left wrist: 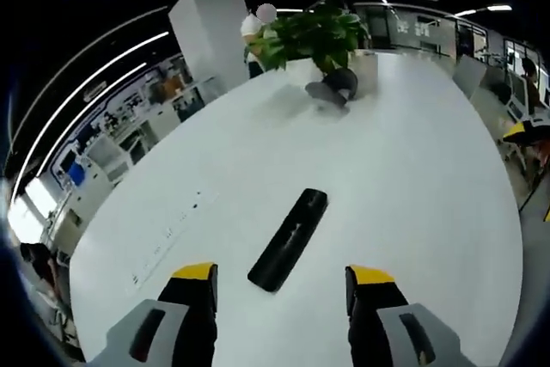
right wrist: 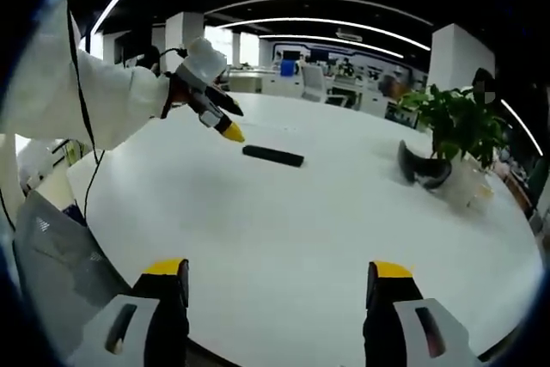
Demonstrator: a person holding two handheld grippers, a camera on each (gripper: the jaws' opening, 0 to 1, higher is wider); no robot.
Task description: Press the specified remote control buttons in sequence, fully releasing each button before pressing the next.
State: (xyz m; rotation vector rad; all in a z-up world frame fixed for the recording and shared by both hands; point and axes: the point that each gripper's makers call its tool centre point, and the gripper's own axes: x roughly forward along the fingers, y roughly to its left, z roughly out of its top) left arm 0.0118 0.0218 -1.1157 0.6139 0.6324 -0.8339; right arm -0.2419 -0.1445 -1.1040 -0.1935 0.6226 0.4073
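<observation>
Both tongs gape empty, the left tongs (left wrist: 282, 285) hovering just short of the remote control (left wrist: 290, 239) lying flat on the white bench (left wrist: 412, 178), so descend vertically onto one button, then lift fully clear.

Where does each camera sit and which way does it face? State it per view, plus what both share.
Left gripper view: rides the left gripper, looking down its open jaws at the remote control lying on the white table.
Right gripper view: rides the right gripper, low near the table edge, facing across it; the left gripper and a white sleeve enter from the left.
Shared: remote, table, potted plant.
</observation>
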